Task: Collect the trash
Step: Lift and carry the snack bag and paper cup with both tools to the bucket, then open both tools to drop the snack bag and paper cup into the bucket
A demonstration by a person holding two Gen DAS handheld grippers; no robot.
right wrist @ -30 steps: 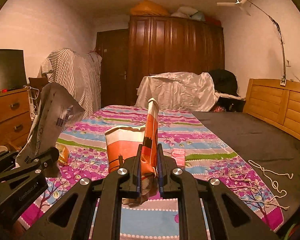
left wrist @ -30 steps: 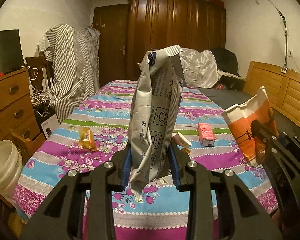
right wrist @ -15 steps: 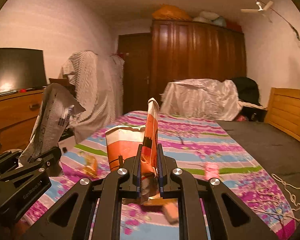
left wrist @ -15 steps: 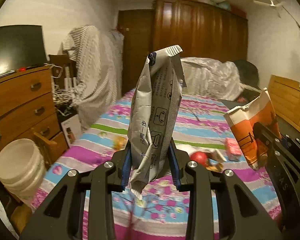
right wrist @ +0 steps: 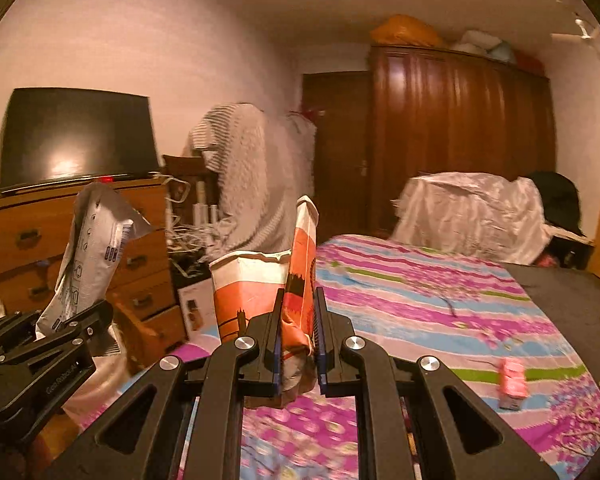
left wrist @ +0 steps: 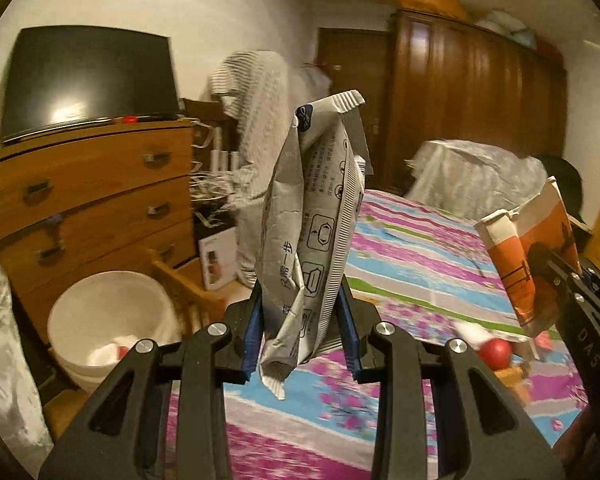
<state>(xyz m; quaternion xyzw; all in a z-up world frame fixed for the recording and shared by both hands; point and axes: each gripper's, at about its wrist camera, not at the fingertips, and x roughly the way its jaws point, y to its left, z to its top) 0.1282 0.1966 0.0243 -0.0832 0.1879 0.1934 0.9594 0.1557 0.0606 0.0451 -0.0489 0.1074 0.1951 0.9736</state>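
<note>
My left gripper [left wrist: 300, 336] clamps the grey wrapper [left wrist: 312, 236] upright; my right gripper [right wrist: 298, 340] pinches the orange packet [right wrist: 260, 292]. The white bucket [left wrist: 104, 308] lies low to the left, nearer my left hand.

Two grippers were in view: the left gripper [left wrist: 302, 336] with one silver wrapper [left wrist: 312, 232] clamped between its jaws, and the right gripper [right wrist: 298, 340] with one orange-and-white bag [right wrist: 260, 292] pinched between its jaws. Beyond the right jaws lay one pink carton [right wrist: 511, 380]. Left of and below the left jaws stood one white bucket [left wrist: 108, 320]; right of them lay one red ball [left wrist: 496, 353].
</note>
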